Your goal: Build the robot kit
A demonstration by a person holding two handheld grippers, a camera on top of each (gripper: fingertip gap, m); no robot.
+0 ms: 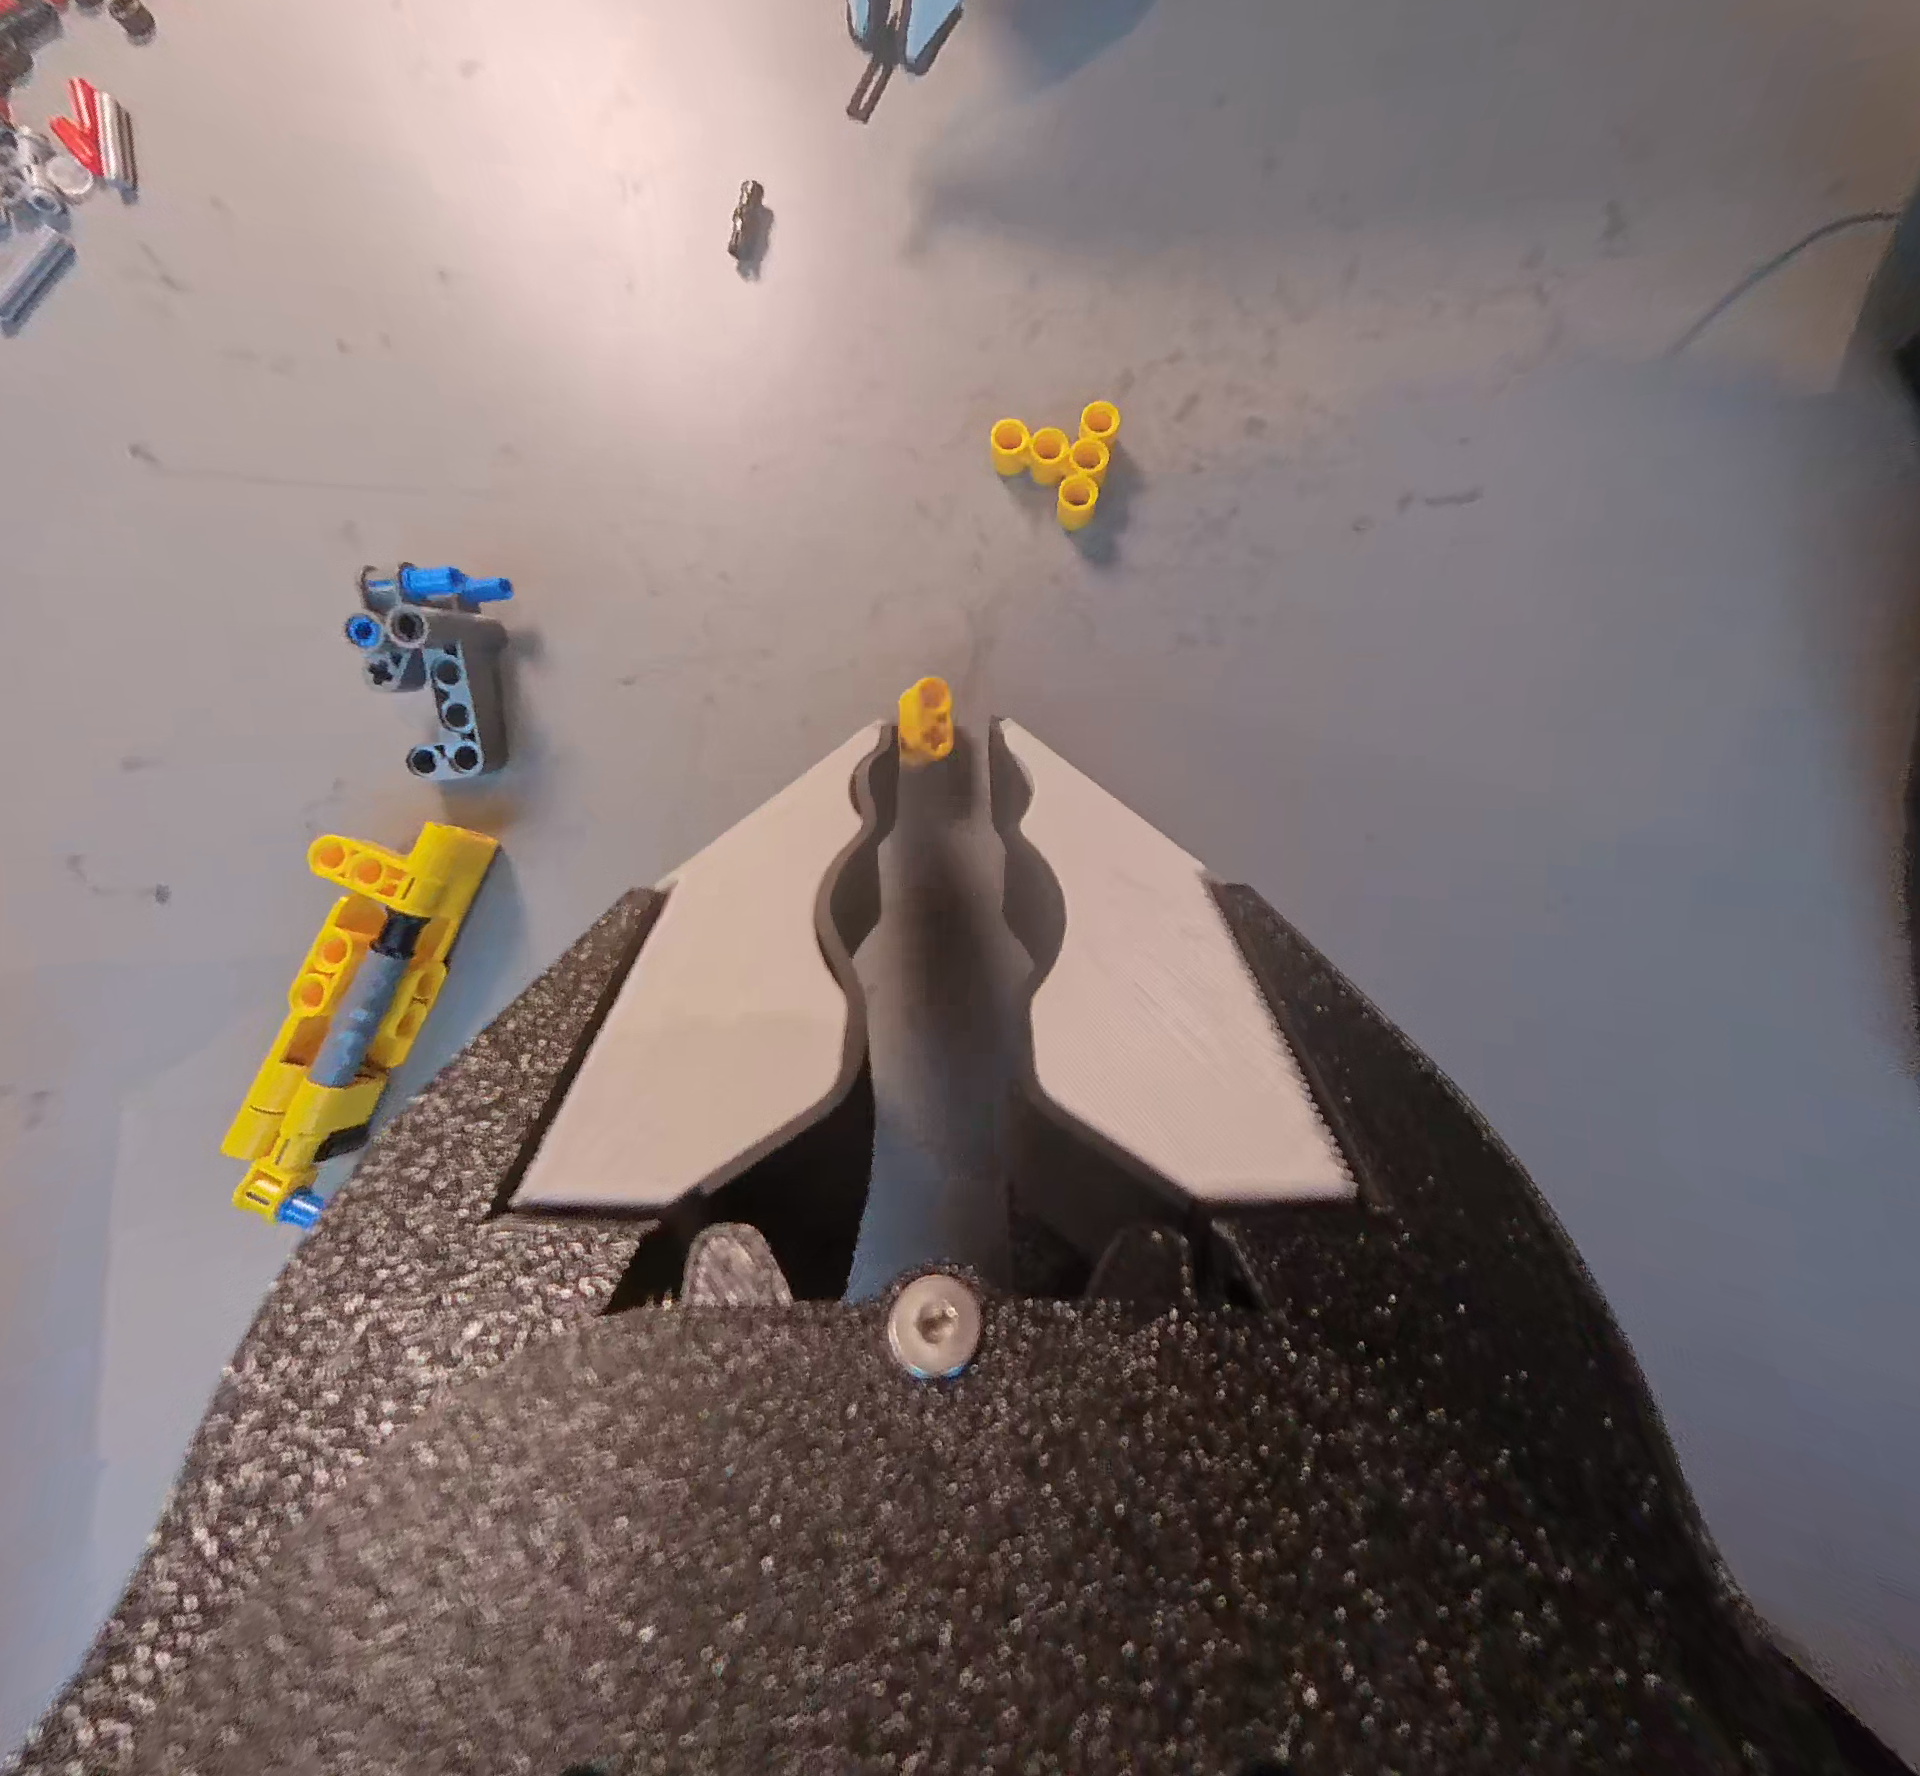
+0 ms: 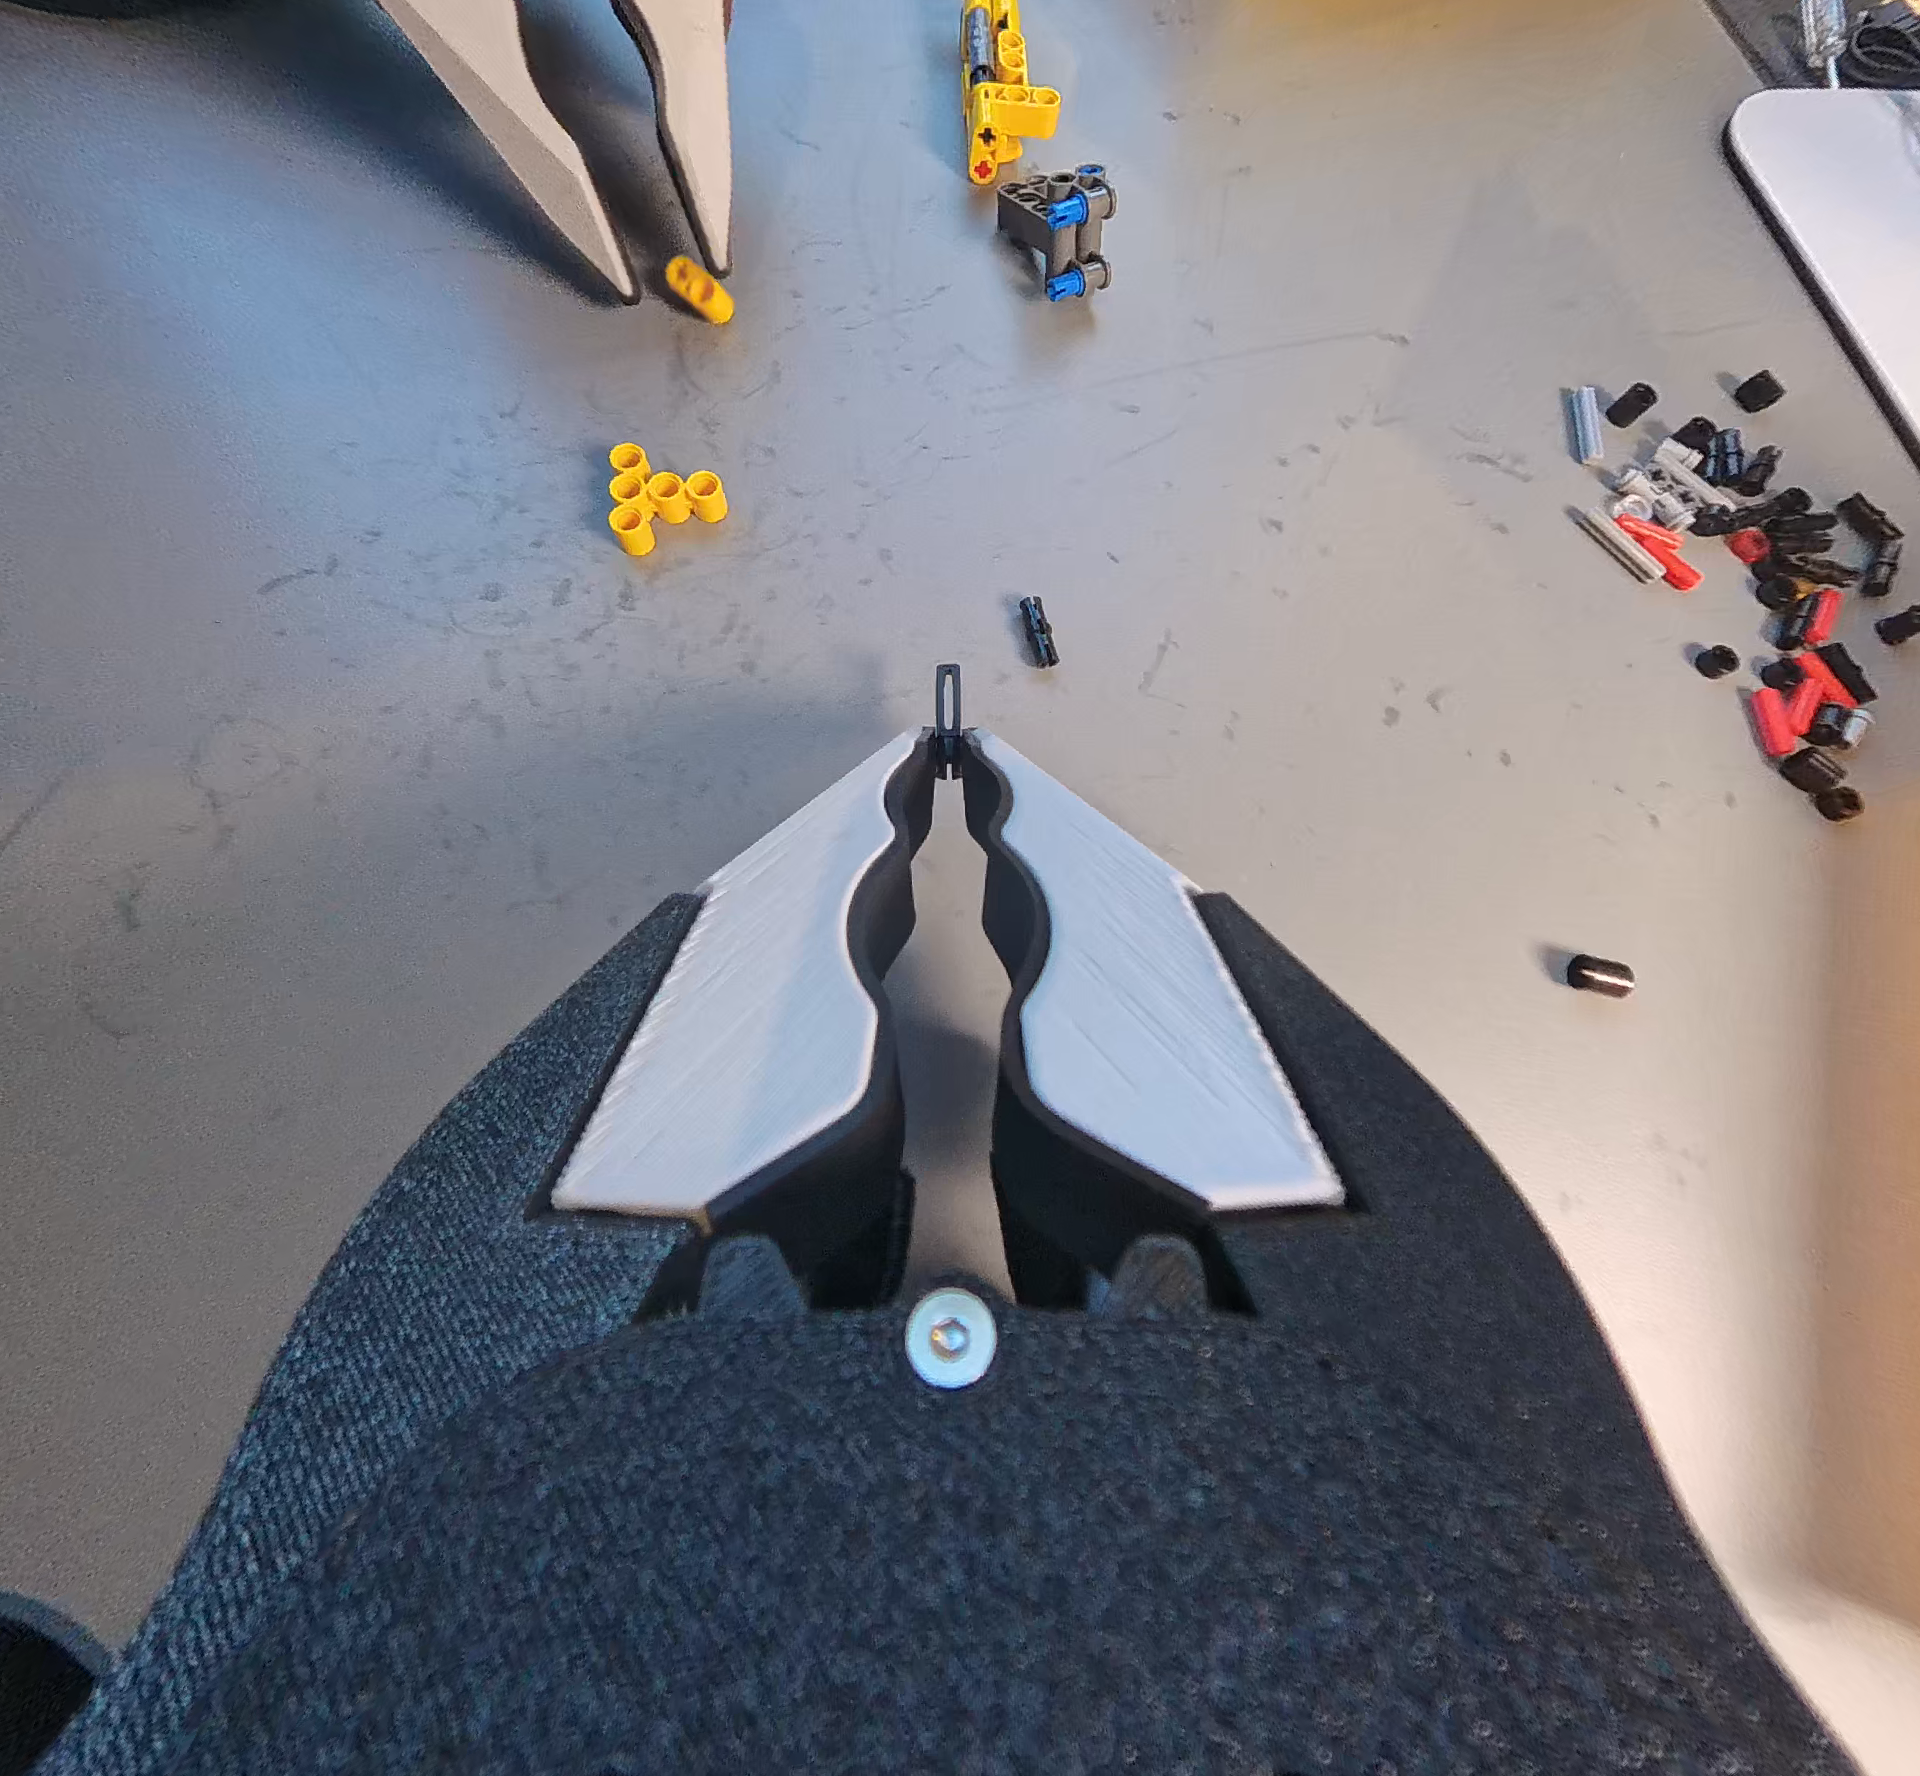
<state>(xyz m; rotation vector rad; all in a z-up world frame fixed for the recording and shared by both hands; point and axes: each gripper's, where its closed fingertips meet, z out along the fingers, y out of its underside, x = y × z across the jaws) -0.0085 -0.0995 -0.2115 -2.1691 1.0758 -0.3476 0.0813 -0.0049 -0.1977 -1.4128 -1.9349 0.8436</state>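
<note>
My fingers (image 1: 769,978): ridged, matt grey printed plastic. Housing (image 1: 935,1570): rough, grainy black. Table (image 2: 312,687): smooth, scuffed grey. Yellow bricks (image 2: 665,497): glossy plastic. Screw (image 2: 949,1338): shiny metal.

A grey, scuffed bench (image 2: 1299,500) carries scattered building-toy parts. Seen from the right wrist view, a yellow T-shaped beam (image 2: 663,497) lies left of centre, with a small yellow connector (image 2: 699,289) farther off. At the far middle lies a long yellow assembly (image 2: 1000,69), and a dark grey piece with blue pins (image 2: 1060,228) sits just beside it. A lone black pin (image 2: 1039,630) lies near centre, a black sleeve (image 2: 1600,975) nearer on the right, and a heap of black, red and grey pieces (image 2: 1766,573) at the right edge.
</note>
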